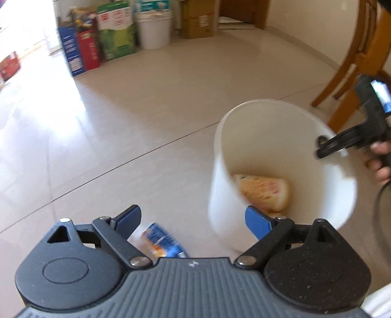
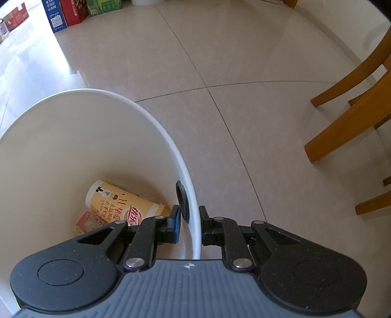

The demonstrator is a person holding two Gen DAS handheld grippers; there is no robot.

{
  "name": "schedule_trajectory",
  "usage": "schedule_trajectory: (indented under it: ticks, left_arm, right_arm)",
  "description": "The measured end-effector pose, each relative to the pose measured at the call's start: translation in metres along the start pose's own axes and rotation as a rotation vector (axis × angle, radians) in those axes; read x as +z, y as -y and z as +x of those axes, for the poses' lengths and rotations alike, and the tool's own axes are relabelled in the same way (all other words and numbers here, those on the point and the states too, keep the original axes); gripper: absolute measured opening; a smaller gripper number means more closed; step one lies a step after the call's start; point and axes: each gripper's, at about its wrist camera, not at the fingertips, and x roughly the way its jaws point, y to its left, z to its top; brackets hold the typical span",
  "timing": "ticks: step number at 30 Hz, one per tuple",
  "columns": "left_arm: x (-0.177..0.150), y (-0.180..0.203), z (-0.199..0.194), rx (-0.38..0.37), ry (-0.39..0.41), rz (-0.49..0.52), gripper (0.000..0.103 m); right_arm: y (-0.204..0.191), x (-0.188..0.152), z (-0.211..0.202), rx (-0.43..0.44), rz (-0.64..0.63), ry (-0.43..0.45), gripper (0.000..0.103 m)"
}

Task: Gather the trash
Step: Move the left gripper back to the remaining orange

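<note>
A white trash bin stands on the tiled floor, motion-blurred in the left wrist view. Inside it lie a yellow paper cup on its side and a reddish wrapper. My right gripper is shut on the bin's rim, one finger inside and one outside; the left wrist view shows that gripper on the bin's right edge. My left gripper is open, pointing down. Between and below its blue pads, a blue and orange packet lies on the floor, left of the bin.
Wooden chair legs stand to the right of the bin. Against the far wall are coloured cartons, a white bucket and a brown box. Bare tiled floor lies between them and the bin.
</note>
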Motion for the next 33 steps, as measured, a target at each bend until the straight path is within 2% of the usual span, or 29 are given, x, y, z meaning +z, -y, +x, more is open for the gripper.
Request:
schedule_trajectory:
  ticks: [4,9,17,25,33]
  left_arm:
    - [-0.032,-0.019,0.021,0.025,-0.040,-0.075,0.092]
    - [-0.072,-0.038,0.057,0.092,-0.088,-0.170,0.092]
    - [-0.127,-0.059,0.107,0.120,-0.141,-0.296,0.092]
    - [-0.158,-0.069,0.134,0.148,-0.163,-0.348,0.092]
    - [-0.173,-0.078,0.163,0.179,-0.161,-0.411,0.092]
  right_arm:
    - [0.001,0.001,-0.001,0.008,0.002,-0.005,0.017]
    - [0.005,0.002,-0.002,0.028,0.019,-0.014,0.016]
    - [0.003,0.001,-0.002,0.024,-0.017,-0.011,0.015]
    - [-0.009,-0.002,-0.004,-0.016,-0.085,0.001,0.017]
    - [-0.010,-0.003,-0.004,-0.026,-0.102,0.008,0.017]
